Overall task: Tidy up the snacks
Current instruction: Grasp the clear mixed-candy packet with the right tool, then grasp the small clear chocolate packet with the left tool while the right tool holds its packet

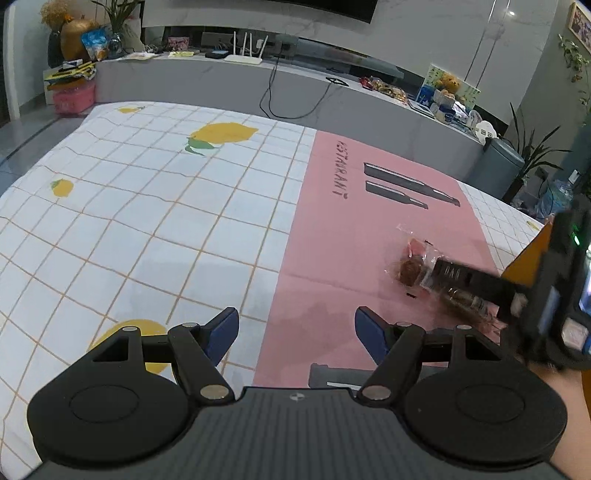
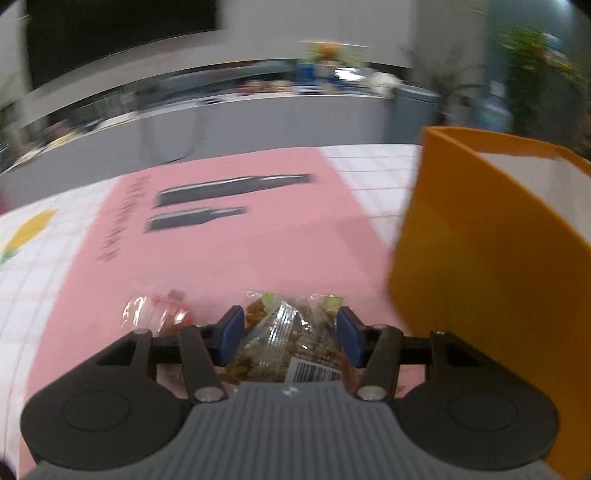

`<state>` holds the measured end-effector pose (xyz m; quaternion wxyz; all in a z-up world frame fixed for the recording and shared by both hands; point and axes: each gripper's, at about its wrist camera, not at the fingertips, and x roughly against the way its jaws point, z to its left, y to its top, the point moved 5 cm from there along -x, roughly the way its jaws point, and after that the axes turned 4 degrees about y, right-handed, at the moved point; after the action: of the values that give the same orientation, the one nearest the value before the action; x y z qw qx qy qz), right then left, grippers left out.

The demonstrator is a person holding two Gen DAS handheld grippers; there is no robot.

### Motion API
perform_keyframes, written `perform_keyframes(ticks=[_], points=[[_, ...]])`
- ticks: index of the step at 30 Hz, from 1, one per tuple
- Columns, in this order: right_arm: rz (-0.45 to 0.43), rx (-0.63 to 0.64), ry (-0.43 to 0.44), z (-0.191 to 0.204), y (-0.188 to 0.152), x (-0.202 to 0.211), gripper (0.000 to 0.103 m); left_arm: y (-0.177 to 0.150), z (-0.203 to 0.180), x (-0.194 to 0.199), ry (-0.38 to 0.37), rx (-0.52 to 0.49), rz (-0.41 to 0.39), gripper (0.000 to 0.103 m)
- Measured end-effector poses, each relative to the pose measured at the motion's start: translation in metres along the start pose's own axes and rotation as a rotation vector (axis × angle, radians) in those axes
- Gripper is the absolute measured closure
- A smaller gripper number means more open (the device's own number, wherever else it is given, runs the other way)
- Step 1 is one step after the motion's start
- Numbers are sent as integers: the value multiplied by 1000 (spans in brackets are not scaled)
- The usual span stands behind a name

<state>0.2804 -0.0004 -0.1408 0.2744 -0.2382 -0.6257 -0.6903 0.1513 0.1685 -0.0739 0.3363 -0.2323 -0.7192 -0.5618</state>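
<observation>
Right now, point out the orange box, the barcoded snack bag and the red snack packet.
orange box [image 2: 480, 280]: right wrist view, on its near outer wall.
barcoded snack bag [image 2: 291, 332]: right wrist view, on its clear wrapper between the gripper's blue pads.
red snack packet [image 2: 162, 314]: right wrist view, on its shiny wrapper.

Table is covered by a white grid tablecloth [image 1: 147, 221] printed with yellow lemons [image 1: 225, 133]. A pink placemat [image 1: 351, 236] is laid over it, printed with the word "RESTAURANT" and dark cutlery silhouettes [image 1: 410, 186]. Behind the table a long grey counter [image 1: 221, 83] is seen. On it, a white router [image 1: 245, 55] with four upright antennas is placed, with a black cable [image 1: 273, 92] hanging down the counter front. A gold vase [image 1: 75, 37] and a pink basket [image 1: 72, 98] are noted at far left. A plush bear [image 1: 448, 83] is seated further right. A grey bin [image 1: 502, 162] and a leafy potted plant [image 1: 532, 155] are noted beyond the counter's right end. The right wrist view is blurred; a dark screen [image 2: 122, 33] is seen on the wall.
</observation>
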Motion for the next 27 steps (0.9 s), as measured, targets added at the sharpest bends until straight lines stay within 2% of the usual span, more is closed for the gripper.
perform_keyframes(ticks=[3, 7, 10, 13, 15, 16, 17, 19, 23, 27], points=[[20, 76, 128, 7, -10, 12, 49, 1, 0, 3, 15, -16, -22, 19], [42, 163, 221, 15, -31, 35, 49, 4, -9, -1, 30, -60, -43, 19], [50, 207, 265, 15, -42, 48, 47, 10, -21, 0, -31, -91, -83, 19], [47, 201, 279, 9, -47, 52, 39, 18, -38, -1, -78, -129, -119, 17], [30, 240, 291, 11, -50, 52, 35, 22, -50, -5, -106, -155, -142, 16], [23, 257, 291, 13, -50, 49, 31, 25, -57, -8, -121, -176, -153, 15], [18, 265, 285, 14, -52, 49, 22, 26, -63, -12, -134, -195, -154, 15], [-4, 264, 284, 14, -58, 50, 10, 27, -77, -24, -166, -248, -128, 15], [-32, 246, 281, 10, -63, 50, 4, 23, -91, -39, -113, -352, -180, 15], [-30, 250, 273, 12, -64, 51, 3, 21, -96, -51, -75, -406, -213, 15]])
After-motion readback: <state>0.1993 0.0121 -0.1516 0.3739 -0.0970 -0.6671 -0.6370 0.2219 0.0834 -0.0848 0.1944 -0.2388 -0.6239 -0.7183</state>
